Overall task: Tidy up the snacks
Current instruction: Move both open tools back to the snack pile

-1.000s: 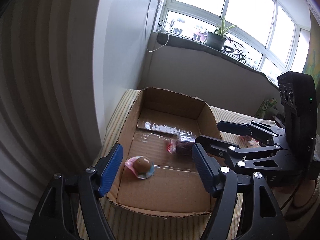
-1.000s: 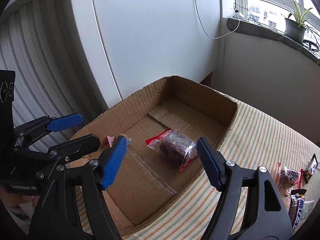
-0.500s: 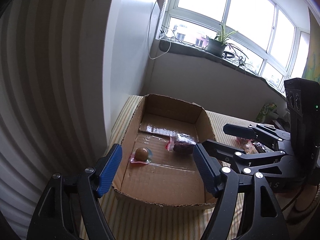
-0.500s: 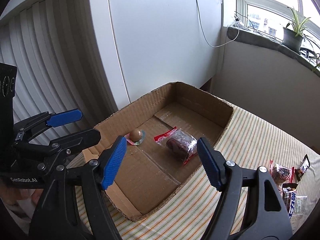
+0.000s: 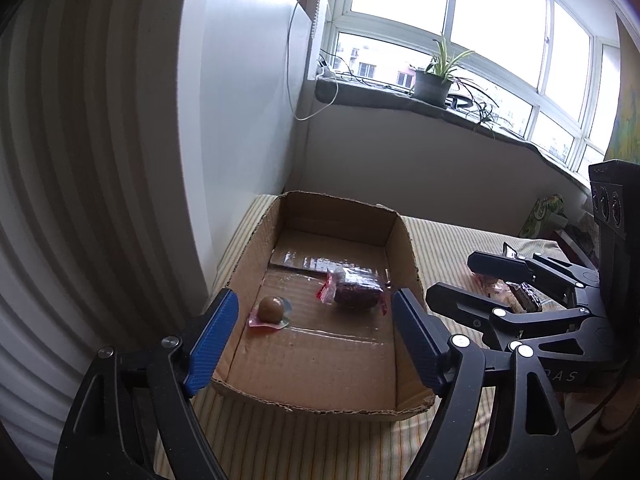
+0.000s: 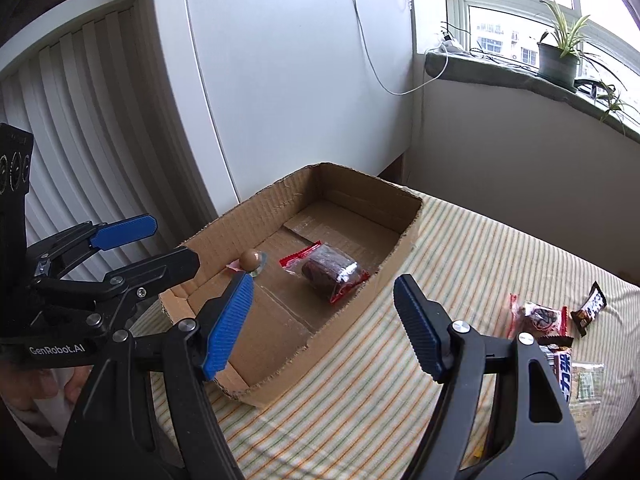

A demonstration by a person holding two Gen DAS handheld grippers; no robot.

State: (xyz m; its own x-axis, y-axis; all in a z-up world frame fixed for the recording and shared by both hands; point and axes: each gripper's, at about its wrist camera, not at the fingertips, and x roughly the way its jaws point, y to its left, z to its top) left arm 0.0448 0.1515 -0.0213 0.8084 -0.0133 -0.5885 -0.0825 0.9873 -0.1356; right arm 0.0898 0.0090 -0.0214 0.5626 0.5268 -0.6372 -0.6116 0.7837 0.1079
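Note:
An open cardboard box (image 5: 406, 240) (image 6: 256, 216) lies on a striped cloth. Inside it are a round brown snack (image 5: 271, 309) (image 6: 251, 259) on a pink wrapper and a dark cake (image 5: 356, 290) (image 6: 326, 270) in clear film with red ends. My left gripper (image 5: 316, 336) (image 6: 160, 246) hovers over the box's near end, its jaws opening with nothing held between them. Beside the box's right wall, my right gripper (image 6: 322, 320) (image 5: 476, 284) stands open and empty. Several loose wrapped snacks (image 6: 540, 316) lie on the cloth to the right.
The striped cloth (image 6: 460, 240) stretches to the right of the box. A white cabinet panel (image 6: 300, 100) and slatted doors stand behind the box on the left. A potted plant (image 5: 432, 84) sits on the window sill, and a green packet (image 5: 544, 216) lies far right.
Both grippers have drawn back and up from the box, which looks smaller now. The left jaws have spread a little wider. The round snack has come into the right wrist view.

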